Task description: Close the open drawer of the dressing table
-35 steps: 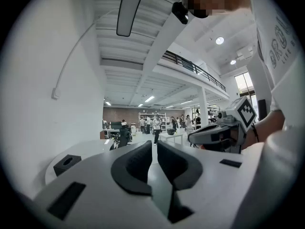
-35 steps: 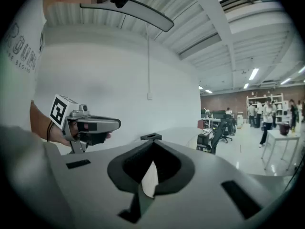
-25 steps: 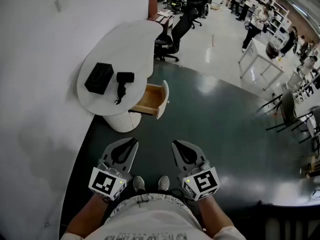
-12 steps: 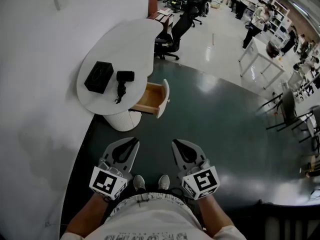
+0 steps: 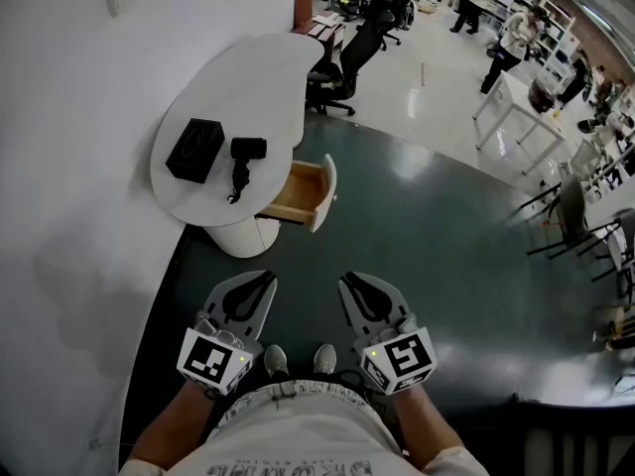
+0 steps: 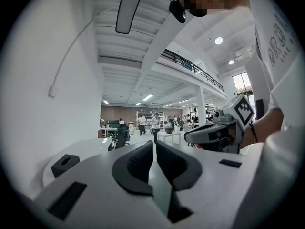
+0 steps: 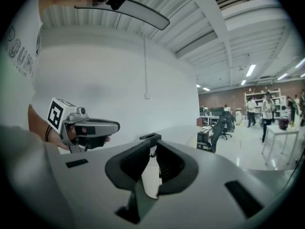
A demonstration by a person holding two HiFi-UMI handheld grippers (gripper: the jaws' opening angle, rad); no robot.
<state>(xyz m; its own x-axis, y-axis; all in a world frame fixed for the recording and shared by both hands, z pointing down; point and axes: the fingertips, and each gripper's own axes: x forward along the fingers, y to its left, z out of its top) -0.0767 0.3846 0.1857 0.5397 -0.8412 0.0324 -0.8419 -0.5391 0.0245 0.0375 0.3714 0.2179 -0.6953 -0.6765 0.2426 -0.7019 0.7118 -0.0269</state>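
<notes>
The white oval dressing table (image 5: 248, 87) stands against the wall at the upper left. Its wooden drawer (image 5: 303, 194) is pulled open toward the dark floor. Both grippers hover low in the head view, well short of the drawer. My left gripper (image 5: 266, 278) is shut with nothing in it; from its own view (image 6: 154, 143) it points level over the tabletop. The jaws of my right gripper (image 5: 345, 281) are opening, with a narrow gap and nothing between them (image 7: 153, 144).
A black box (image 5: 194, 151) and a black hair dryer (image 5: 241, 162) lie on the tabletop. Office chairs (image 5: 342, 67) stand behind the table. White tables (image 5: 516, 117) and several people are at the far right. The person's shoes (image 5: 298, 363) are on the dark floor.
The right gripper's jaws look slightly more parted. Both grippers and the drawer stay where they were.
</notes>
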